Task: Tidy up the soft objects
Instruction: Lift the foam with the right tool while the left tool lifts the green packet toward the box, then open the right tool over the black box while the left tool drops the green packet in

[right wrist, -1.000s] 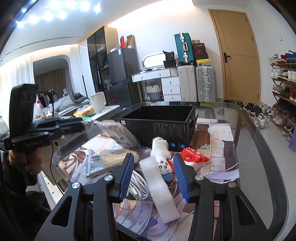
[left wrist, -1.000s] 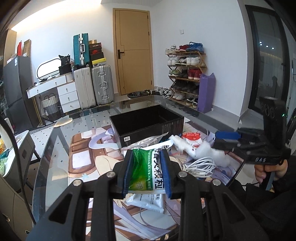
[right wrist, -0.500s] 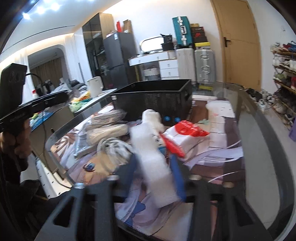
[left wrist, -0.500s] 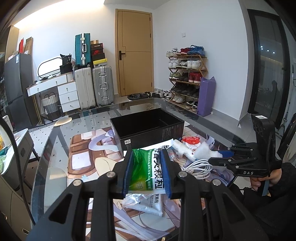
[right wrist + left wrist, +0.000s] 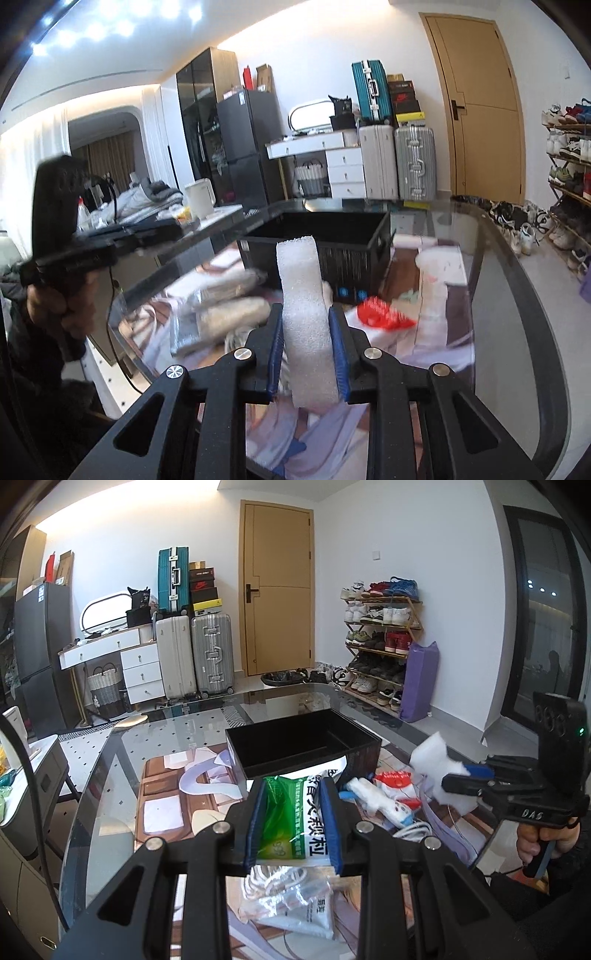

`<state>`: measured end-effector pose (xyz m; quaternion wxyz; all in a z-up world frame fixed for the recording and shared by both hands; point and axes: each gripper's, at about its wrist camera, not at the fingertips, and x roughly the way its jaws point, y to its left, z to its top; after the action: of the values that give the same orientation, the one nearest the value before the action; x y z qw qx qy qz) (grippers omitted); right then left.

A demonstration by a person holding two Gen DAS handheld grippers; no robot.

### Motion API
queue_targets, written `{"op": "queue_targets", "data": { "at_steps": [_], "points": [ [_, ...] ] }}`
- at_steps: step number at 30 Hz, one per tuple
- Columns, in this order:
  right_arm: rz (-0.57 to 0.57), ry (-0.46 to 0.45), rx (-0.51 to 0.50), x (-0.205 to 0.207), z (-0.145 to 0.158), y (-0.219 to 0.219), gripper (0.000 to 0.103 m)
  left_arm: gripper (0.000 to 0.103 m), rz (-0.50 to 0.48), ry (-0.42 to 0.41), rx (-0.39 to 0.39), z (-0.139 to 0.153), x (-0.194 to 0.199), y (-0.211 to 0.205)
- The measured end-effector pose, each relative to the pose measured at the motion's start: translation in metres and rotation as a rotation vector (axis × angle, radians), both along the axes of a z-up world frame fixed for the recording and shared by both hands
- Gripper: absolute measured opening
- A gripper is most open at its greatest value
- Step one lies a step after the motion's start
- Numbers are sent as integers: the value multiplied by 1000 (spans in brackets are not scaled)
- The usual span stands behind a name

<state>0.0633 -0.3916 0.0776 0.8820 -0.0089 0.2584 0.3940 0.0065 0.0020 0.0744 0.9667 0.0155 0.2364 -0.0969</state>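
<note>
Carrying both loads toward the far black box [image 5: 303,744]: left gripper [image 5: 294,825] clamped on green-and-white packet [image 5: 291,816], right gripper [image 5: 308,350] pinching white foam strip [image 5: 304,317]; best released low inside.

Bright room, strong fisheye bending and dark corners; ceiling lights [image 5: 122,26] glare, and the right wrist view shows motion blur.

Straight ahead beyond the left jaws a tan door [image 5: 276,587] stands in a white wall [image 5: 406,535]. Left of it, suitcases [image 5: 194,650] and a white dresser [image 5: 122,661]; right, a shoe rack [image 5: 382,642]. Ceiling lights [image 5: 96,26] glow upper-left of the right jaws.
</note>
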Motion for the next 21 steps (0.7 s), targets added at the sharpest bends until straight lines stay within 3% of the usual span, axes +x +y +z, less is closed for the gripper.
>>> {"op": "queue_targets", "data": {
  "at_steps": [10, 21],
  "points": [
    [-3, -38, 41, 30, 29, 18, 24, 27, 52, -17, -22, 5, 30, 4],
    [-9, -18, 41, 74, 38, 43, 24, 27, 77, -22, -21, 3, 75, -2]
  ]
}}
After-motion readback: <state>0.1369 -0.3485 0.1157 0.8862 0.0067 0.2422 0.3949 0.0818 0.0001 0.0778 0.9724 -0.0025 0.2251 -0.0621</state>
